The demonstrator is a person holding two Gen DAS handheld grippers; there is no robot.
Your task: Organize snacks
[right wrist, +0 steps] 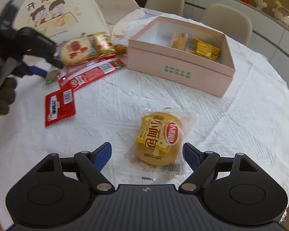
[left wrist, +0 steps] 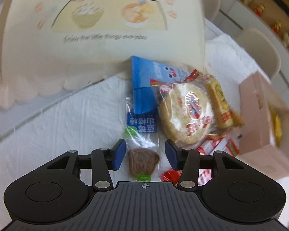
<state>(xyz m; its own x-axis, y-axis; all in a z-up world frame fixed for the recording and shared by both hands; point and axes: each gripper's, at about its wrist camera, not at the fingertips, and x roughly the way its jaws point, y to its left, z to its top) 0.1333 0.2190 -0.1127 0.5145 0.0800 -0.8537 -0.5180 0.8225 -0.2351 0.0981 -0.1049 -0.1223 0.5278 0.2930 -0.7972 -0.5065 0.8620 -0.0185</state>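
My left gripper [left wrist: 144,155] is open, its blue pads on either side of a clear-wrapped brown hawthorn snack [left wrist: 143,160] on the white cloth. Beyond it lie a blue packet [left wrist: 144,88], a round rice cracker [left wrist: 186,111] and red packets [left wrist: 217,150]. My right gripper [right wrist: 147,154] is open around a small wrapped yellow bread [right wrist: 160,138], not touching it. The pink box [right wrist: 180,73] stands open ahead and holds a bun [right wrist: 180,40] and a yellow packet [right wrist: 206,50]. The left gripper [right wrist: 36,69] shows in the right wrist view over the snack pile.
A cream food cover with a cartoon print [left wrist: 106,28] stands behind the pile. Red sachets [right wrist: 59,105] [right wrist: 94,73] lie on the cloth. The round table's edge [right wrist: 287,88] runs at right, with chairs [right wrist: 225,21] behind.
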